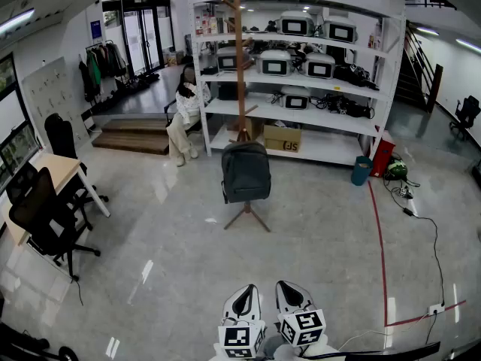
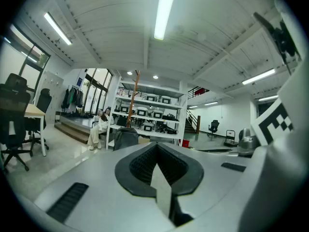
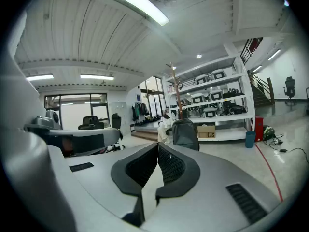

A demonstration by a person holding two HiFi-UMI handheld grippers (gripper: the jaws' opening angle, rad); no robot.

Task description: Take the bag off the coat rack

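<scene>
The bag (image 1: pixel 246 173), a dark grey backpack, hangs low on the wooden coat rack (image 1: pixel 240 66), its body resting against the pole just above the splayed feet. The rack stands on the open floor in front of a white shelving unit (image 1: pixel 301 130), well apart from the operator.

The 2 grippers are held side by side and close to the operator's body. Both point roughly level toward the rack, in my judgement a carrying posture for the approach.

The left gripper (image 1: pixel 243 290) has its jaws together with nothing between them. The right gripper (image 1: pixel 290 286) also has its jaws together and is empty.

The task is not yet begun. The jaws must part before any strap can be taken.

A person (image 1: pixel 184 115) sits beside the shelving, left of the rack and outside the direct path.
</scene>
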